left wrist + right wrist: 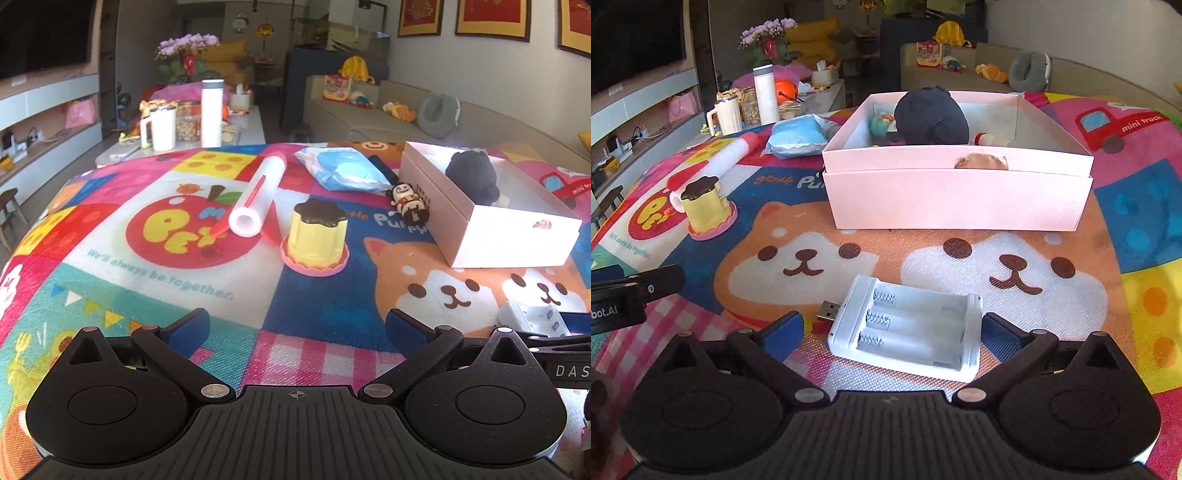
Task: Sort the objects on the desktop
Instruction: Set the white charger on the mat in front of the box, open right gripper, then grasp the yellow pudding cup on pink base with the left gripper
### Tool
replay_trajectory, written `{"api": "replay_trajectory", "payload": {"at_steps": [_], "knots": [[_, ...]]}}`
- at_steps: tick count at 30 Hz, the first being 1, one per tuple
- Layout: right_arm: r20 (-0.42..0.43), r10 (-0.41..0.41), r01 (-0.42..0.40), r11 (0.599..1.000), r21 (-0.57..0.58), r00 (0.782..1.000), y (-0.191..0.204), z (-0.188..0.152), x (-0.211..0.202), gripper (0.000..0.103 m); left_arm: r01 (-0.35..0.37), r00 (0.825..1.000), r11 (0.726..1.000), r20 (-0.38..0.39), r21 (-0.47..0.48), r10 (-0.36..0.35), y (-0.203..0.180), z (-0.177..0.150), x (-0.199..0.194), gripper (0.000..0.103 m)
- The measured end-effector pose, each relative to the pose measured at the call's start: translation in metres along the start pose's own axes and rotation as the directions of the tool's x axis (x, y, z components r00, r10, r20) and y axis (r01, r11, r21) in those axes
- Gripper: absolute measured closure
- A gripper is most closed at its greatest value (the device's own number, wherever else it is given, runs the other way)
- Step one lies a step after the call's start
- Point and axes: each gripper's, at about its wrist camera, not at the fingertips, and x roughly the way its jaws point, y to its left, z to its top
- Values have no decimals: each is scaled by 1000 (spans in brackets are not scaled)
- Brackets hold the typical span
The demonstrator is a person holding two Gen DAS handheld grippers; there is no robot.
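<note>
Right hand-held gripper (892,326) spread wide around white plastic battery charger (908,328), lying flat on surface; pink cardboard box (956,199) at 12 o'clock. Advice: close squarely on long sides, lift level. Left hand-held gripper (295,326) wide, empty.

The right tool (891,328) stands open around a white plastic battery charger (908,328); beyond it, a pink cardboard box (956,199).

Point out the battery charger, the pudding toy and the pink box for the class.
battery charger (905,332): right wrist view, on its white tray below the springs.
pudding toy (316,236): left wrist view, on its yellow fluted side.
pink box (956,199): right wrist view, on its near outer wall.
</note>
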Motion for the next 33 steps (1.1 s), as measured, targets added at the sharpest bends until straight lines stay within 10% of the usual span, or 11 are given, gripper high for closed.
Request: {"api": "replay_trajectory", "payload": {"at_steps": [9,12,21,33], "knots": [[28,15,-15,1000,0,999,-18,-11,-13,11,-24,1000,994,-11,110,25,-20,37,43,0],[33,6,-6,1000,0,999,-17,-13,-14,10,-26,998,994,-58,108,32,-23,46,65,24],[24,22,-21,1000,-3,999,-16,-12,-11,3,-21,999,978,-31,206,28,-42,44,65,42],[18,47,-46,998,-45,999,-18,-15,-15,5,184,982,957,-90,225,-168,-51,2,9,41]]}}
